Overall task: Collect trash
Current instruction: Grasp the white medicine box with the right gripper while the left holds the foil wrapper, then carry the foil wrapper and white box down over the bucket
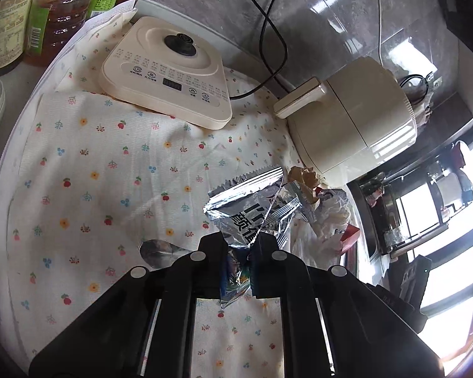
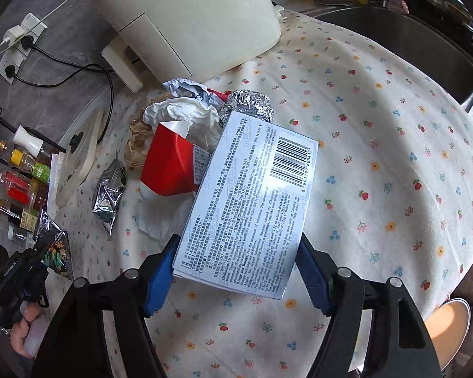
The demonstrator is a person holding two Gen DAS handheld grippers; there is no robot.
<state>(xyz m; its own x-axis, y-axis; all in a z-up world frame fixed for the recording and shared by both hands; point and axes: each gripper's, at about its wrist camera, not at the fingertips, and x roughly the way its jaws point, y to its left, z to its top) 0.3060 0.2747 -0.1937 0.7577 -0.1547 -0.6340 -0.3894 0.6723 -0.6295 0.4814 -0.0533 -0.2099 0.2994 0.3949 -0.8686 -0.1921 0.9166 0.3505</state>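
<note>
Left gripper: jaws clamped on a foil wrapper, lifted above the worktop. Grip is at one thin corner; it could slip. Right gripper: jaws apart around a flat box, near the trash pile. Closing could buckle it.

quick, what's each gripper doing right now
Left gripper: shut on the foil wrapper.
Right gripper: jaws on either side of the white box; whether they press it yet cannot be told.

Home kitchen, steel sink, oil bottles, cream appliance, floral cloth
</note>
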